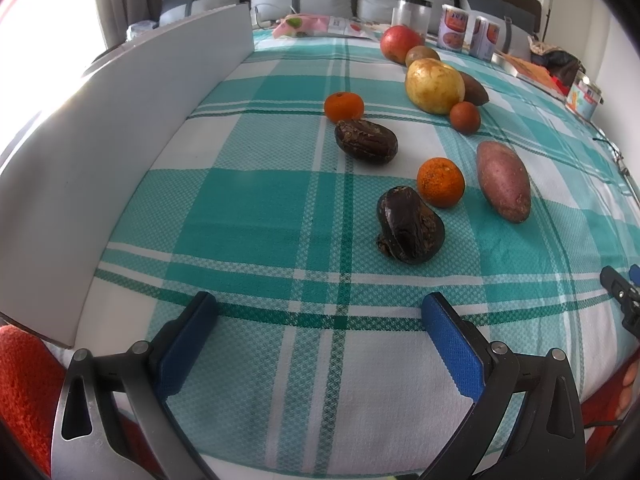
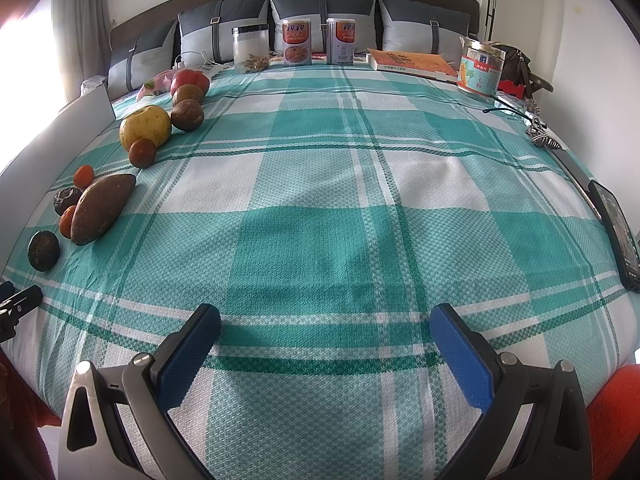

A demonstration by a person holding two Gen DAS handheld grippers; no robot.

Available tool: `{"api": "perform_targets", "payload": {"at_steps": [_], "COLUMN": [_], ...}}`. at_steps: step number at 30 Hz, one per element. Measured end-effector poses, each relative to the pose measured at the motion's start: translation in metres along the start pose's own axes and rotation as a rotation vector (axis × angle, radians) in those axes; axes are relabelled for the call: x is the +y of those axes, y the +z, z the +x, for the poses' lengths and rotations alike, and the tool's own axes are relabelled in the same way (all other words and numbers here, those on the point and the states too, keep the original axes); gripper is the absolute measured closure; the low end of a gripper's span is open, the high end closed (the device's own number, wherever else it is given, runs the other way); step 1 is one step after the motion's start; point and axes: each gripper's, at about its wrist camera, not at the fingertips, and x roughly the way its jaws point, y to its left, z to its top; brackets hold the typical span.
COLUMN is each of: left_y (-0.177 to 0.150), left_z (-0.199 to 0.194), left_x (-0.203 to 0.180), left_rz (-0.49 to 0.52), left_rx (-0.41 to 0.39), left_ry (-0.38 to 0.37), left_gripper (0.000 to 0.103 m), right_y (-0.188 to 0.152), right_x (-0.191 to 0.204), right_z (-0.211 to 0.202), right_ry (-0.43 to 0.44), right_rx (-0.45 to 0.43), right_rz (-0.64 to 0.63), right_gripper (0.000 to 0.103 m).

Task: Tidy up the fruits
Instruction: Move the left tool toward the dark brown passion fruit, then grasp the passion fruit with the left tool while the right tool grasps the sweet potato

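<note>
Woven teal plaid cloth [image 1: 256, 216]; wrinkled dark fruit [image 1: 410, 226]; left tongs [image 1: 320, 320], right tongs [image 2: 326, 320] gaping, empty.

A bed covered by a teal-and-white plaid cloth [image 2: 320, 208] carries a line of fruits along the left of the right-wrist frame: a yellow apple [image 2: 145, 127], a red apple [image 2: 189, 80], and a sweet potato [image 2: 102, 208]. Jars and cans [image 2: 297, 42] stand at upper centre; a phone [image 2: 616, 232] lies at right.
</note>
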Motion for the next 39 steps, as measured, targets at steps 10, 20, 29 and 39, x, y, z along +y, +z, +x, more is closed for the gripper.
{"api": "perform_targets", "payload": {"at_steps": [10, 20, 29, 39], "left_y": [-0.001, 0.017, 0.043, 0.039], "left_z": [0.000, -0.008, 0.012, -0.005], "left_x": [0.001, 0.001, -0.028, 0.021], "left_rz": [0.024, 0.041, 0.170, 0.015], "left_rx": [-0.010, -0.006, 0.003, -0.021], "left_ry": [-0.016, -0.219, -0.250, -0.264], "left_gripper": [0.000, 0.003, 0.065, 0.066], "right_y": [0.000, -0.001, 0.002, 0.104], "right_x": [0.000, 0.000, -0.005, 0.080], "right_z": [0.000, 0.000, -0.002, 0.024], "right_ry": [-0.001, -0.001, 0.037, 0.593], "right_rx": [-0.001, -0.004, 0.032, 0.282], "right_rz": [0.003, 0.005, -0.016, 0.114], "right_gripper": [0.000, 0.000, 0.000, 0.046]}}
